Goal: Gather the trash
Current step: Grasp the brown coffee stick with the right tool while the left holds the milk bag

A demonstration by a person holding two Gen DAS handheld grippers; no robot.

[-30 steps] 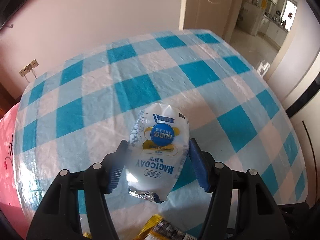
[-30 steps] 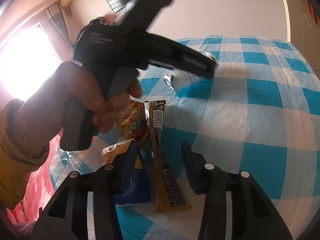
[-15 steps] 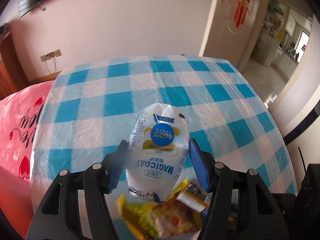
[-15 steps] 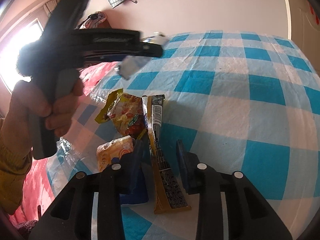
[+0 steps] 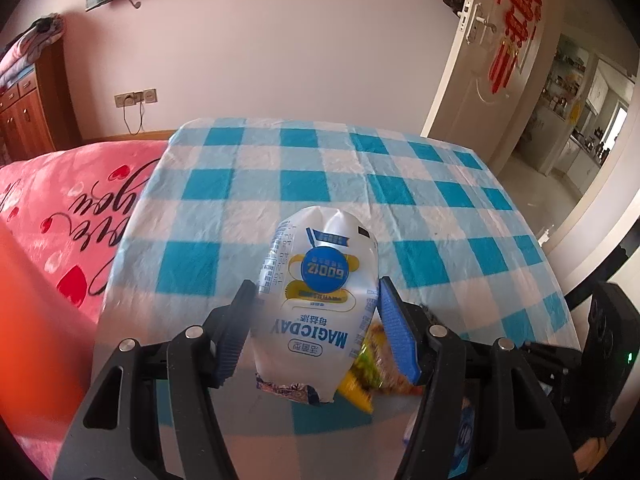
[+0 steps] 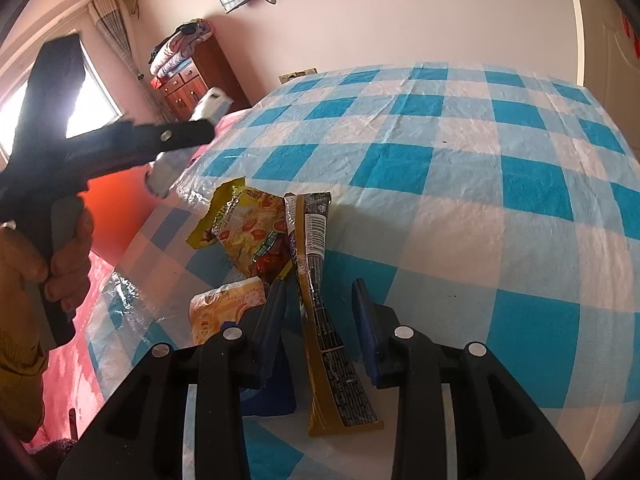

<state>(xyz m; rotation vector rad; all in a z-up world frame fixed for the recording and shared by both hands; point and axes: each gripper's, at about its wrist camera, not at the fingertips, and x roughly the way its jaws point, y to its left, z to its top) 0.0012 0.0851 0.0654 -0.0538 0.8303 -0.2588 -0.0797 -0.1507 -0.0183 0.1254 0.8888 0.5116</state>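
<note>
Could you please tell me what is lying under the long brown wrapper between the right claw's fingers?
The long brown wrapper lies on the checked tablecloth; its far end overlaps the yellow snack packet. Anything directly beneath it is covered.

The white pouch [image 5: 318,304] reads "MAGICDAY" upside down, with "21009" on its blue circle. The pink bedspread [image 5: 76,216] carries looping script, seemingly "love you". The stick wrapper's [image 6: 316,240] print is too small to read.

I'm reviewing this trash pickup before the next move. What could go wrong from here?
The left tool pinches the soft white MAGICDAY pouch by its sides; it may slip out.

The right tool straddles the long brown wrapper without pressing it, and the orange packet beside its finger could get caught too.
</note>
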